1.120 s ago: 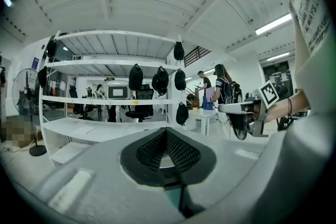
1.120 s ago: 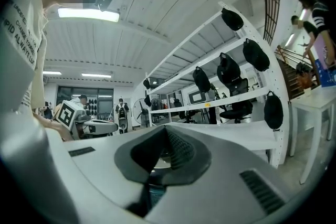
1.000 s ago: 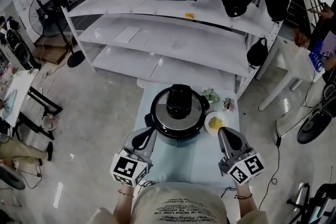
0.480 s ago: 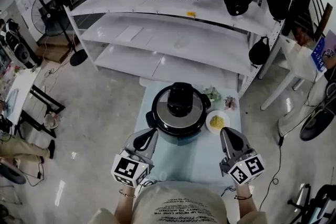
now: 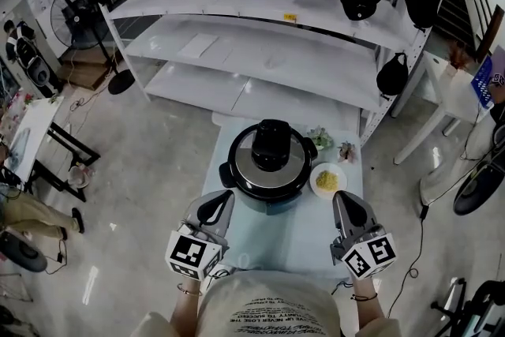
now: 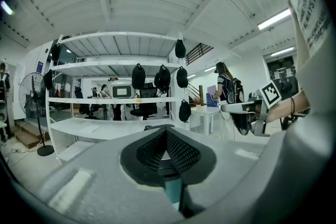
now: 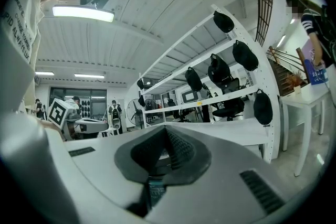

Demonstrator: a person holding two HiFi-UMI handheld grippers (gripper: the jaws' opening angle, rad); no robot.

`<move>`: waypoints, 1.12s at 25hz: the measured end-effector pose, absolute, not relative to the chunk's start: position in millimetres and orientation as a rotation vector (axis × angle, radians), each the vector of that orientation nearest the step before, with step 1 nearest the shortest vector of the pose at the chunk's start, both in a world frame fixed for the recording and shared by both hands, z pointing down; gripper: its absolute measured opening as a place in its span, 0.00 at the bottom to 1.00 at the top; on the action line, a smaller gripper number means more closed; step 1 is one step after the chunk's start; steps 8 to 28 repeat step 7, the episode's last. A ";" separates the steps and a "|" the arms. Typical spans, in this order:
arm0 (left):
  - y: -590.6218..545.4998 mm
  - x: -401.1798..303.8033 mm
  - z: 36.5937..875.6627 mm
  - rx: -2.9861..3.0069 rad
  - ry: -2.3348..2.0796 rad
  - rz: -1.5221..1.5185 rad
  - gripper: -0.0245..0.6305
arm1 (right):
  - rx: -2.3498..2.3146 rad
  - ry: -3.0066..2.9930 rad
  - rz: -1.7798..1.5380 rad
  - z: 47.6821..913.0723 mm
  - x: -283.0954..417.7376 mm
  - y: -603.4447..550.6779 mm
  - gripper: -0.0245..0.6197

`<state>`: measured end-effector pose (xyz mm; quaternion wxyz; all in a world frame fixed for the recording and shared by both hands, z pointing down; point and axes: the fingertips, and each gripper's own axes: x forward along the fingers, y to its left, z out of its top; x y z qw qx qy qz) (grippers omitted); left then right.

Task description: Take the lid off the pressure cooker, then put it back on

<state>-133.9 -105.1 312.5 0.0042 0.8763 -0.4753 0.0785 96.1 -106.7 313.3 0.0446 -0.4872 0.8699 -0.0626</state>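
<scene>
Unmoved, left hand-held gripper (image 5: 216,201) and right hand-held gripper (image 5: 346,201) hover short of cooker (image 5: 251,171).

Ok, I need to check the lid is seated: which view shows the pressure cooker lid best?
The head view: it looks down on the whole lid, on the cooker, black handle on top. Both gripper views look level across the room; the lid can't be made out in either.

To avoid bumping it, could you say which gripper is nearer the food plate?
Right: right gripper just in front of the plate; left gripper well to its left.
</scene>
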 end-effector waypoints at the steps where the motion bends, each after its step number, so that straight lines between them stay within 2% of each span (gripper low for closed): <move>1: -104.6 -133.8 312.1 2.743 -1.493 0.247 0.07 | -1.492 2.657 -0.190 313.5 96.9 -106.0 0.05; 28: -102.5 -130.8 312.2 2.729 -1.506 0.247 0.07 | -1.510 2.656 -0.200 318.5 102.1 -103.8 0.05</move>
